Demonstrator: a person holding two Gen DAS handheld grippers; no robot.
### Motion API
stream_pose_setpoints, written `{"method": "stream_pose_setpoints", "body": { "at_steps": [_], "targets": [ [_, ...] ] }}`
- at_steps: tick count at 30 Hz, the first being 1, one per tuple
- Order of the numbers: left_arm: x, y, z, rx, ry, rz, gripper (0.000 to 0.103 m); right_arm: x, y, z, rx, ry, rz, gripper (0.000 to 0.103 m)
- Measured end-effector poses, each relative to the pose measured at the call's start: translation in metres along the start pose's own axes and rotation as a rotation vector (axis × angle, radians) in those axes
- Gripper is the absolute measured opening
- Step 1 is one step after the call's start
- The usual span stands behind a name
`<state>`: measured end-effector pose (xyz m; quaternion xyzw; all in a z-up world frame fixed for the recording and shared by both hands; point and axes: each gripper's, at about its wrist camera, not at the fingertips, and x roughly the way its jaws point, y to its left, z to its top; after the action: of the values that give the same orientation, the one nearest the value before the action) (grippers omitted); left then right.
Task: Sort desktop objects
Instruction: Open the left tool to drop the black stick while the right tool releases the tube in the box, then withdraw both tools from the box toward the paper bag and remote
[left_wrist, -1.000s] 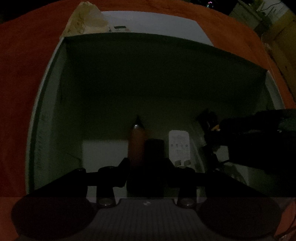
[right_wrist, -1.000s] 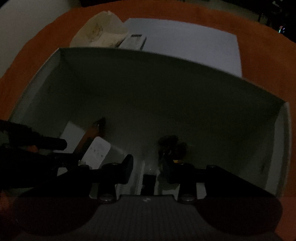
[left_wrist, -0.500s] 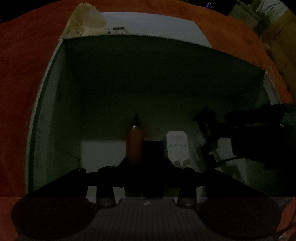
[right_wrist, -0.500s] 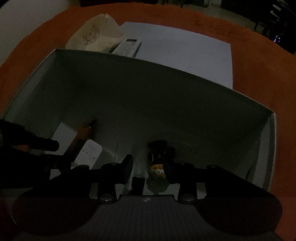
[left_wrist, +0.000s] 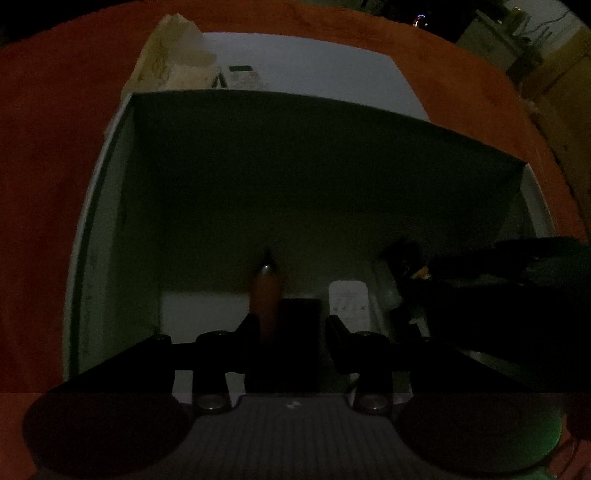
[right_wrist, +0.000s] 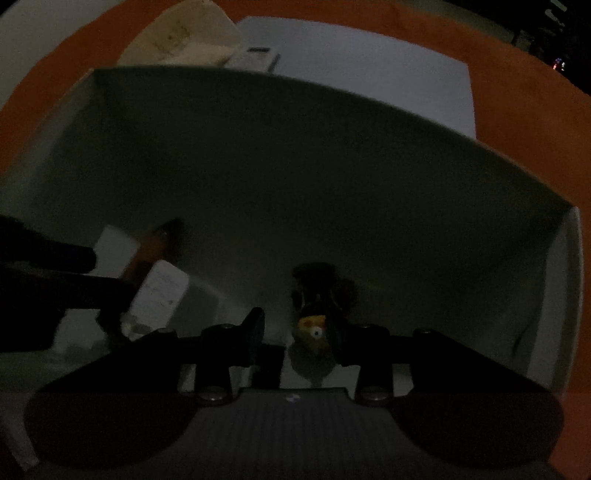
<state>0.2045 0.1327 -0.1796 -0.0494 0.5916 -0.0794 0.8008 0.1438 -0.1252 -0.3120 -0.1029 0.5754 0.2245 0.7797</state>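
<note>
Both grippers reach into a dim white box (left_wrist: 110, 206), also seen in the right wrist view (right_wrist: 565, 258). My left gripper (left_wrist: 291, 325) is open, with an orange marker (left_wrist: 265, 291) and a dark block (left_wrist: 298, 314) lying between its fingers on the box floor. A small white remote (left_wrist: 349, 299) lies to its right, also in the right wrist view (right_wrist: 162, 288). My right gripper (right_wrist: 295, 328) is open, with a small dark toy with a yellow face (right_wrist: 314, 328) against its right finger. The same toy (left_wrist: 410, 262) shows dimly in the left wrist view.
The box stands on an orange cloth (left_wrist: 55, 147). Behind it lie a white sheet (right_wrist: 369, 62), a crumpled beige bag (left_wrist: 170, 62) and a white calculator-like device (right_wrist: 255, 55). A white card (left_wrist: 199, 310) lies on the box floor.
The right gripper has moved deeper into the box, and the dark toy now sits lower between its fingers. The left gripper has barely moved.
</note>
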Motion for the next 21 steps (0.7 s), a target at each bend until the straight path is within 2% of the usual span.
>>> {"method": "stream_pose_setpoints", "body": {
  "at_steps": [5, 8, 14, 21],
  "targets": [
    [-0.015, 0.011, 0.002, -0.003, -0.012, -0.004, 0.035, -0.004, -0.005, -0.002, 0.023, -0.001, 0.01, 0.044],
    [-0.026, 0.022, 0.007, -0.008, -0.024, -0.005, 0.045, -0.015, -0.01, -0.008, 0.062, 0.016, 0.023, 0.044],
    [-0.041, 0.038, 0.009, -0.001, -0.037, -0.017, 0.045, -0.057, -0.018, -0.02, 0.072, -0.004, 0.072, 0.046],
    [-0.066, 0.06, 0.023, -0.006, -0.065, -0.033, 0.045, -0.115, -0.028, -0.03, 0.063, -0.021, 0.06, 0.048]
  ]
}}
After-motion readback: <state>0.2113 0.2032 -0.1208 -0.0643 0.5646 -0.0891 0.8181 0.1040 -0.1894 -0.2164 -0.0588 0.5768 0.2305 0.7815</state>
